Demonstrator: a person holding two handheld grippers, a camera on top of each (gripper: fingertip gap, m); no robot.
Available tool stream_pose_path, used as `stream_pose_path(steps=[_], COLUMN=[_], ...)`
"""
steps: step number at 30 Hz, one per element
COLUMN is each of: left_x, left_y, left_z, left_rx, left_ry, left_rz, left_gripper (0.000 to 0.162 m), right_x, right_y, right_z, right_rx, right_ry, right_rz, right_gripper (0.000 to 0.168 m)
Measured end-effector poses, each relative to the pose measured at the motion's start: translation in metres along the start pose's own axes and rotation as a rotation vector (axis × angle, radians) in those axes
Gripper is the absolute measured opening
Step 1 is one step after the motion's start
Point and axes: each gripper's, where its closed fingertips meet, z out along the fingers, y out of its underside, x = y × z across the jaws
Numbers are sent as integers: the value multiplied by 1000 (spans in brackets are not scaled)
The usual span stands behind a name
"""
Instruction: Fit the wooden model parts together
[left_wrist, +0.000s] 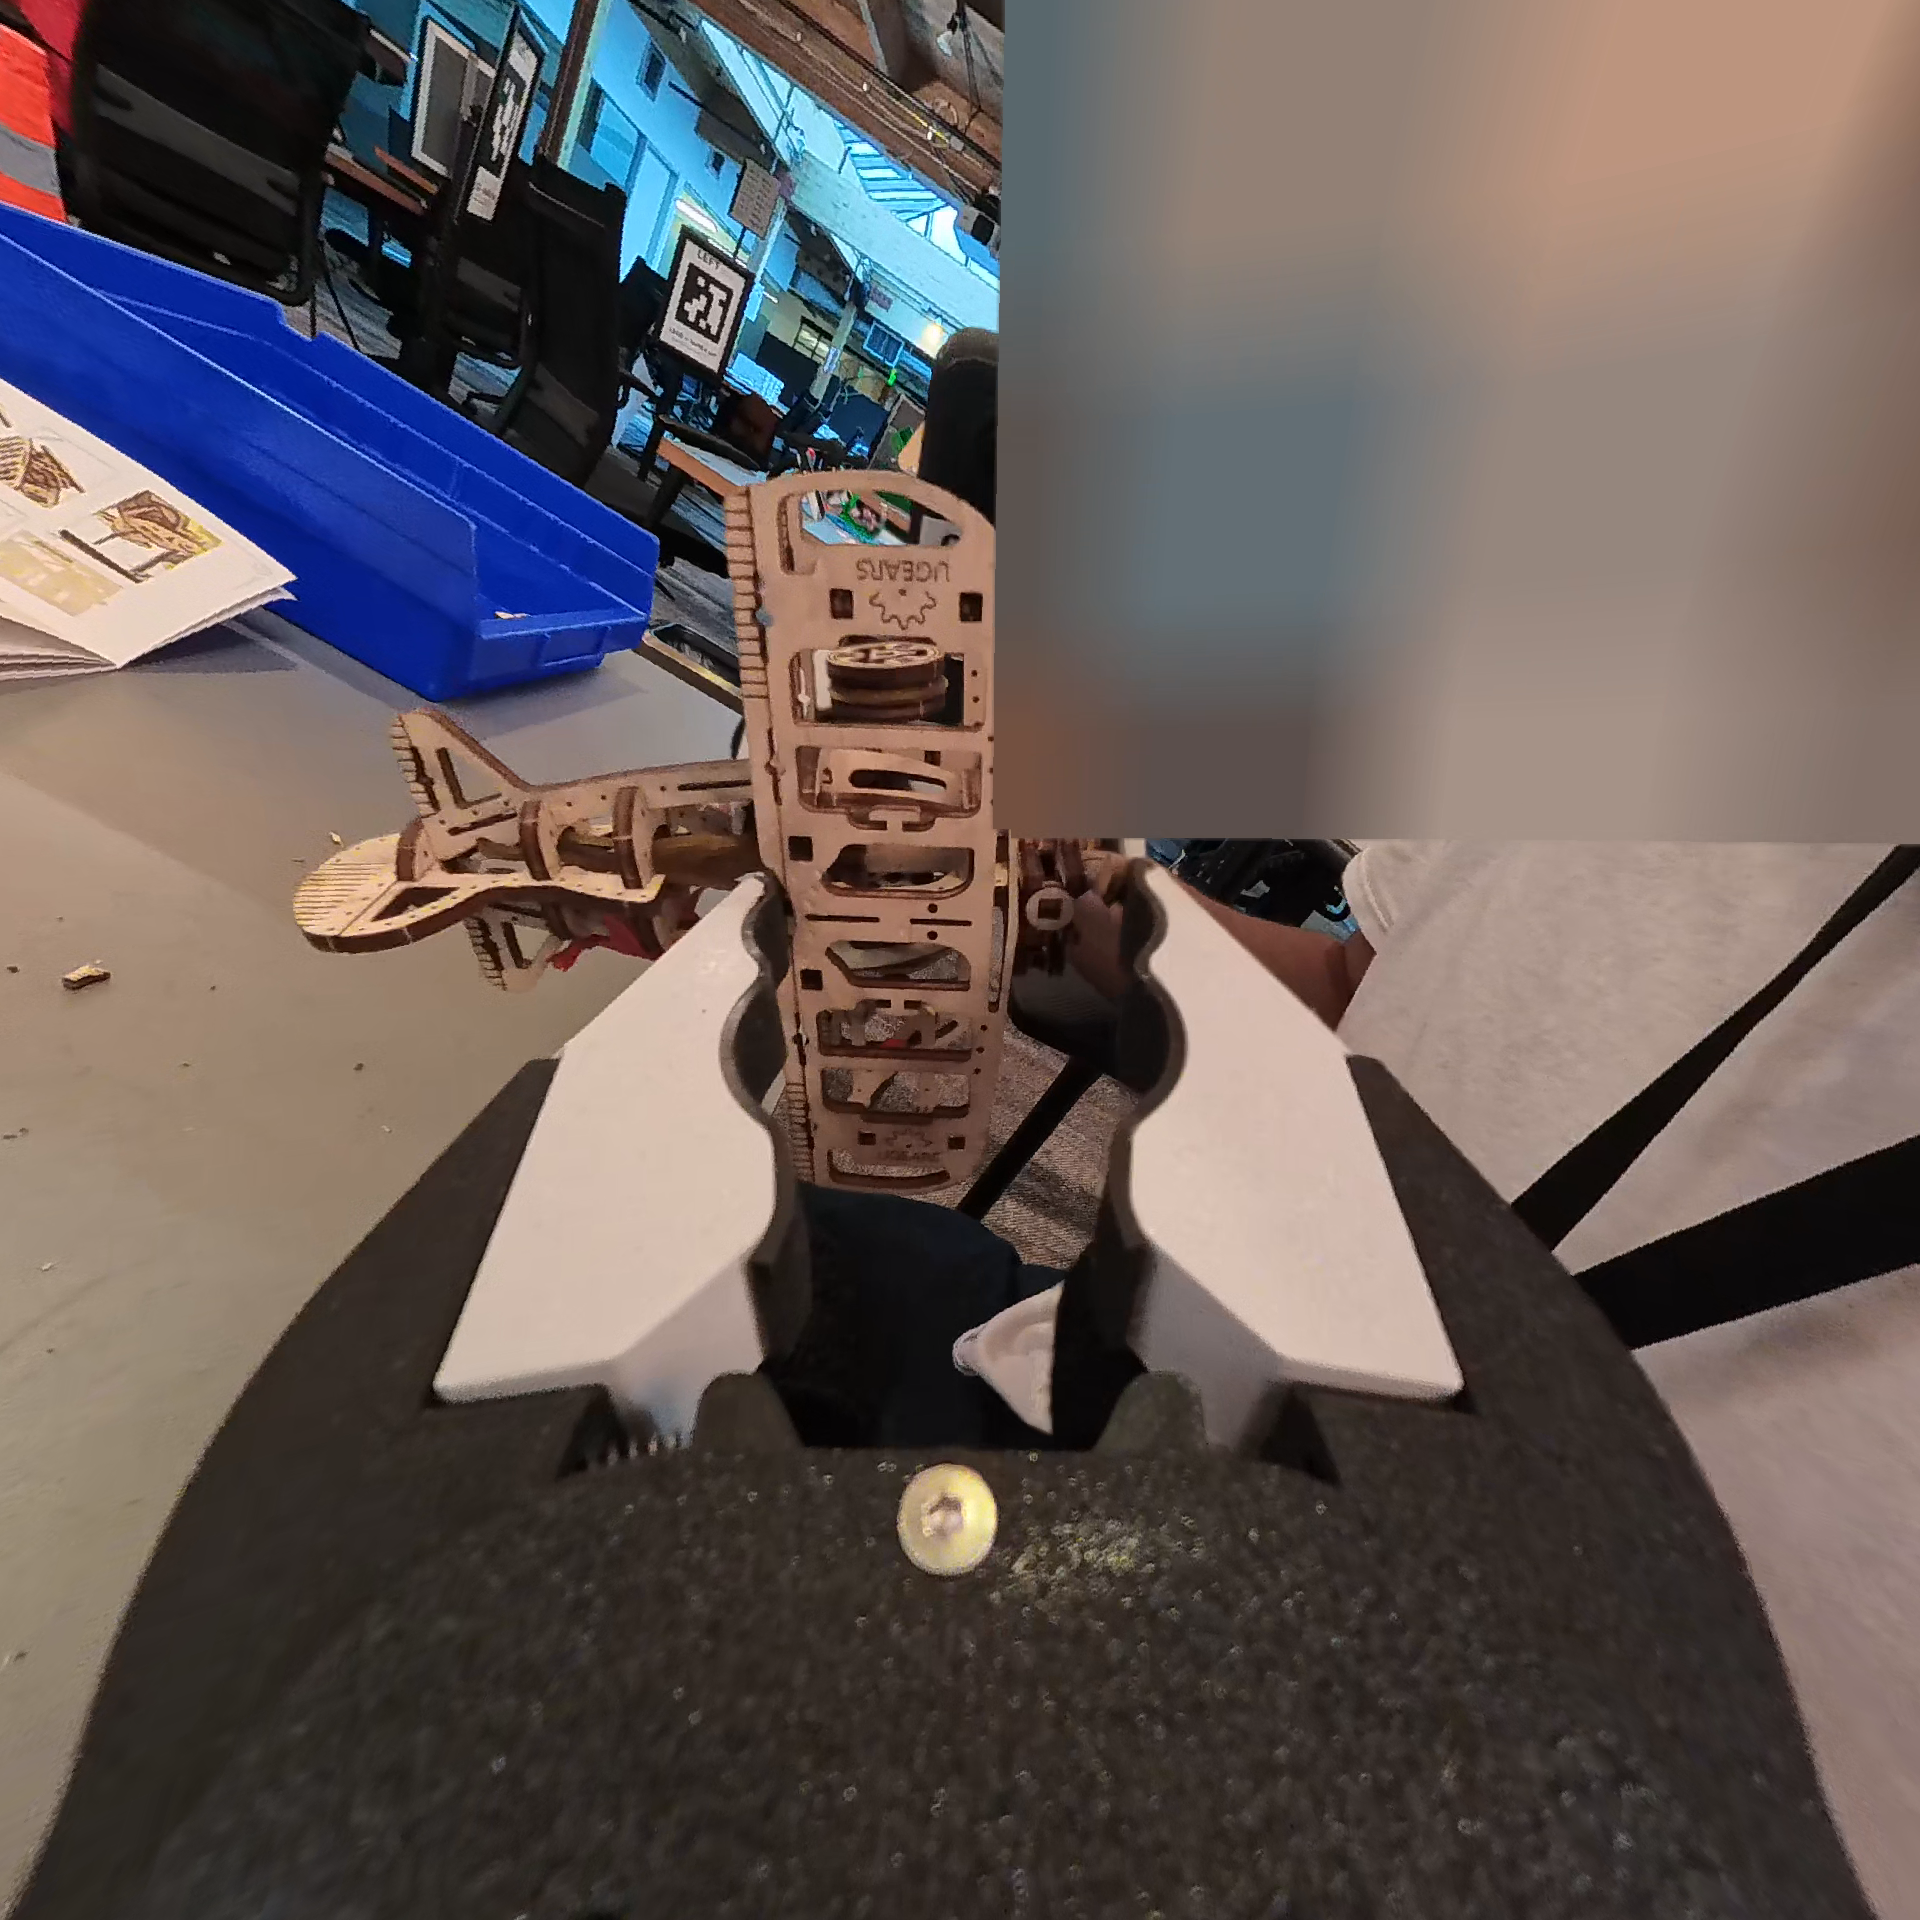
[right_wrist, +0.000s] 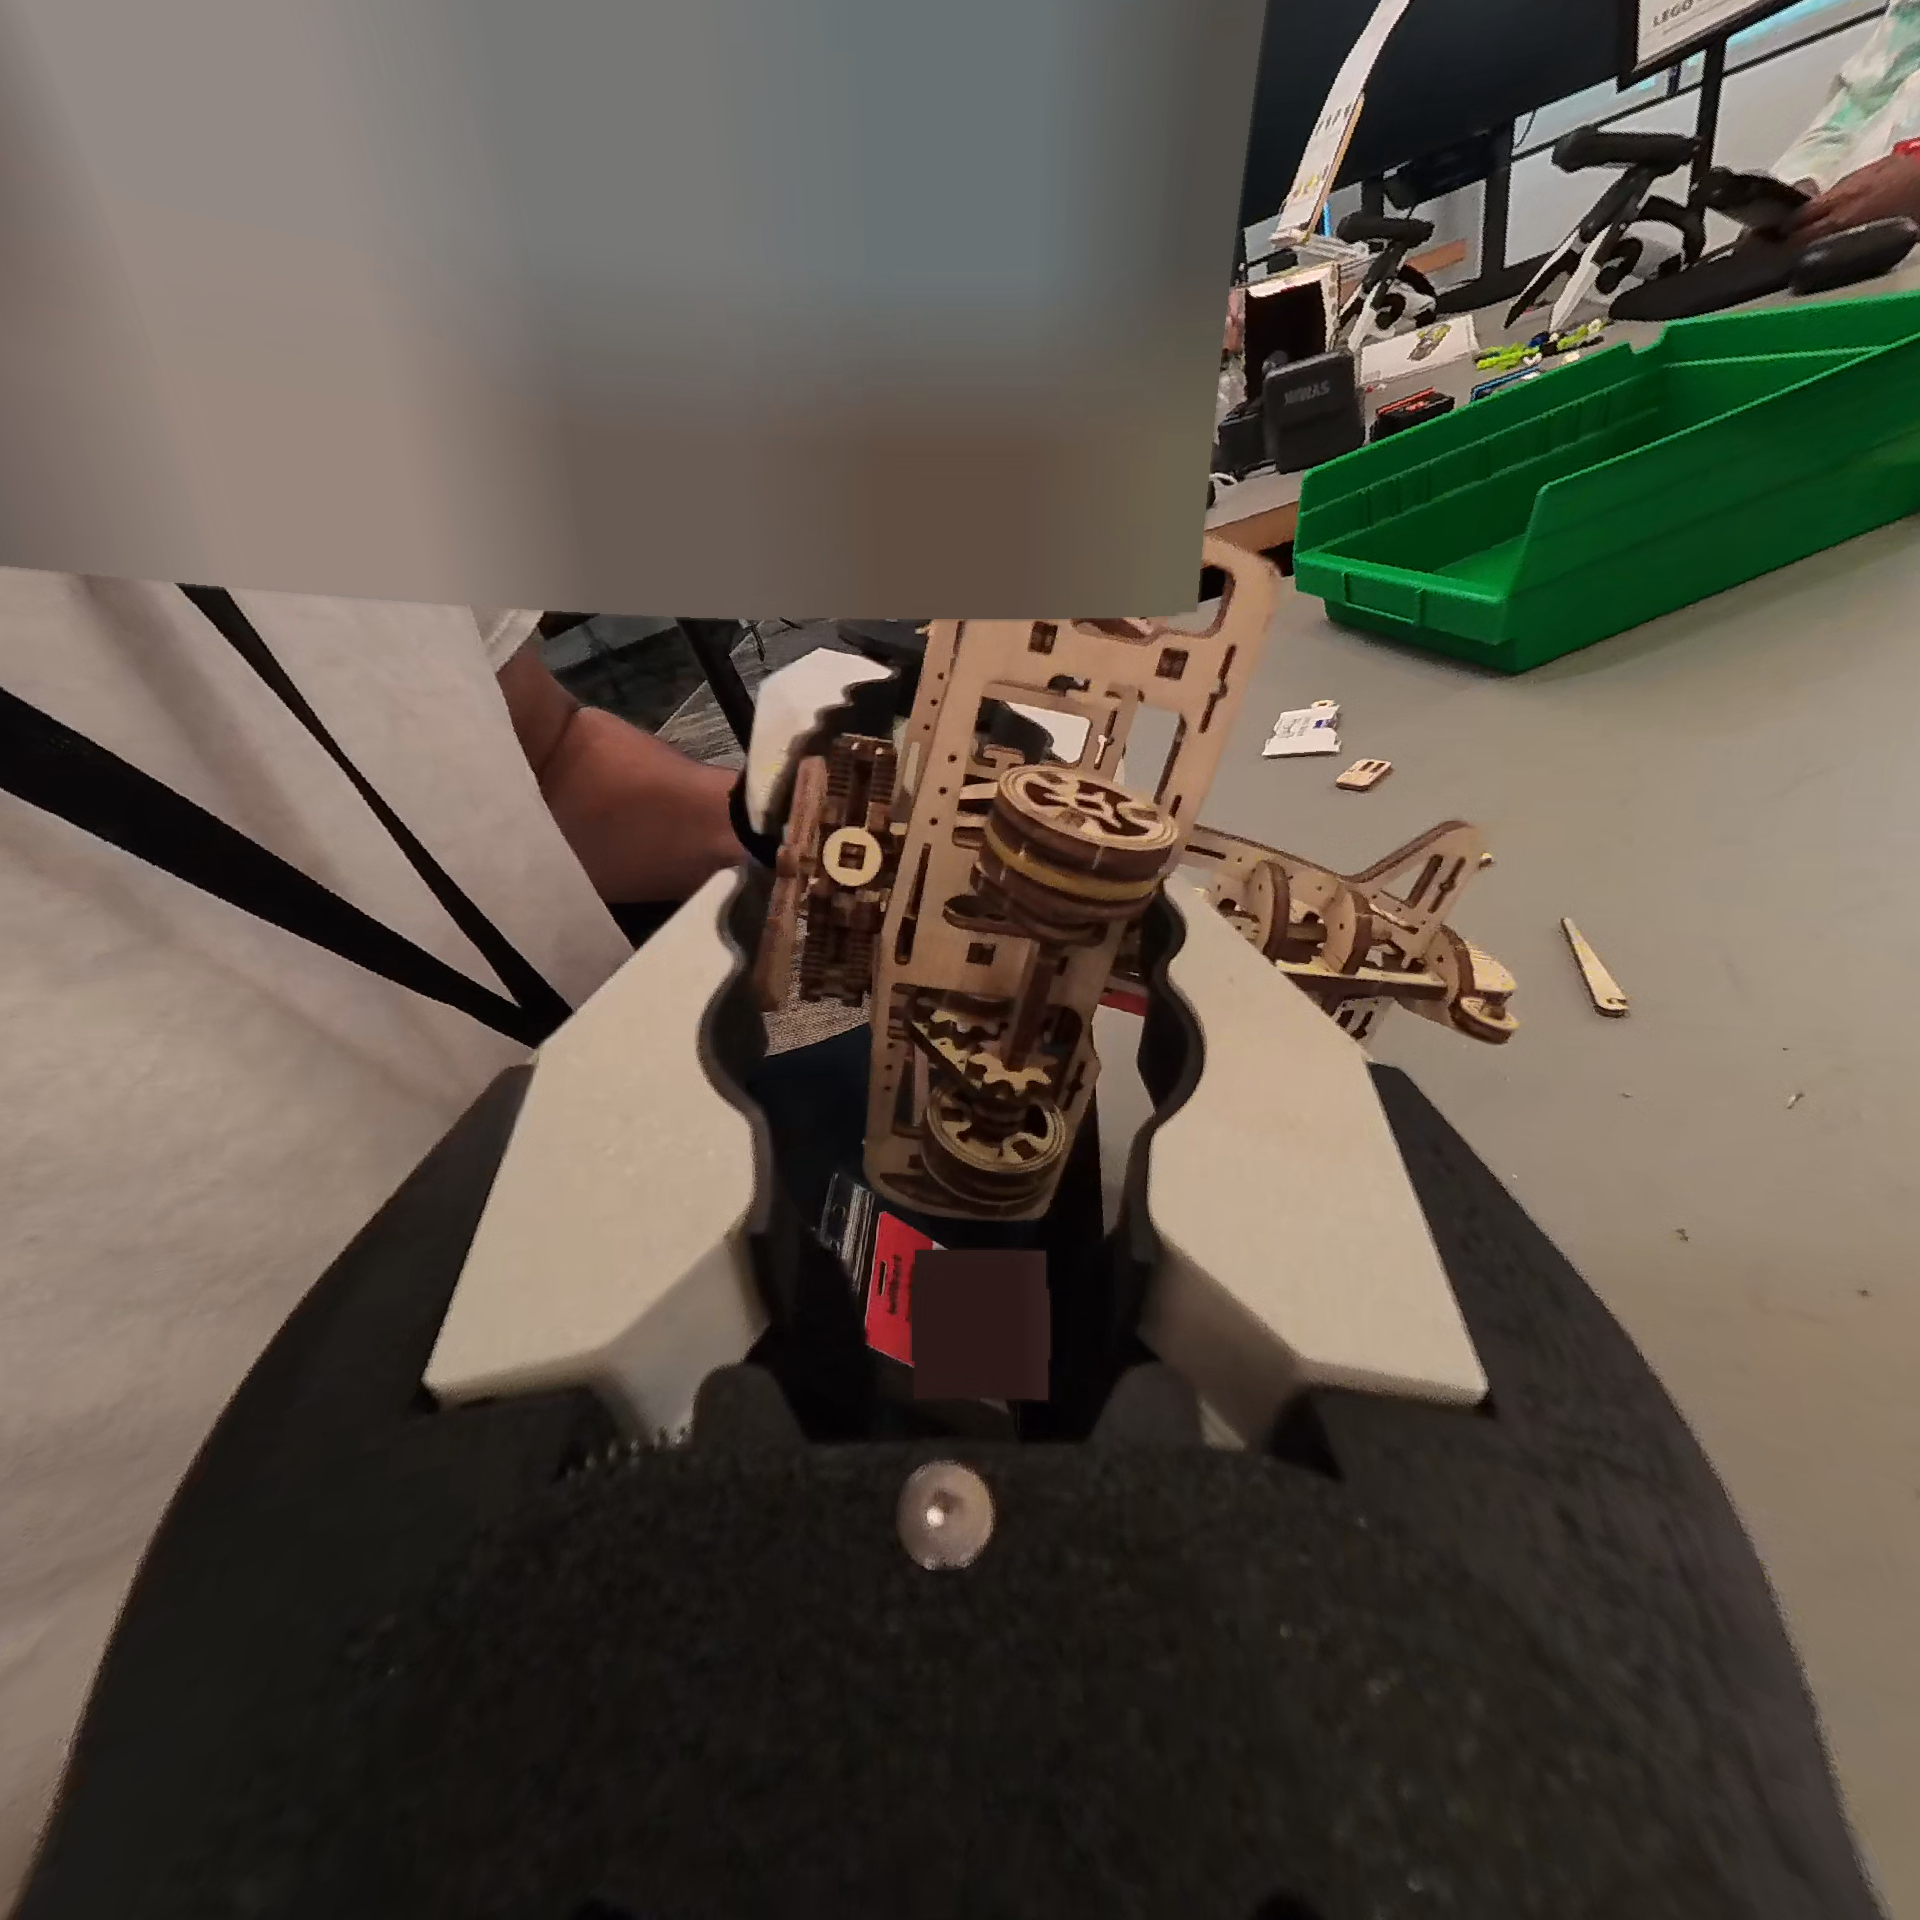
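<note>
Between the two grippers, a wooden model plane stands wing-up over the grey table, its tail pointing away across the tabletop. The left gripper has its jaws apart around the upright wing, perhaps touching its left edge. The right gripper also has its jaws apart, with the wheel side of the wing between them. A blue bin and a booklet lie beyond; a green bin sits opposite.
</note>
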Motion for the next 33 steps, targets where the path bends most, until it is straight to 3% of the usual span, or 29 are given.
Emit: stream_pose_path(steps=[22,33], left_x=[-11,-10], left_y=[2,4], left_z=[0,0], left_rx=[3,-12], left_ry=[-22,-30], left_rz=[-66,-31], left_gripper=[58,58], right_x=[6,8], right_y=[4,5], right_z=[1,0], right_rx=[8,-2], right_ry=[12,14], right_rz=[80,88], right_gripper=[74,67])
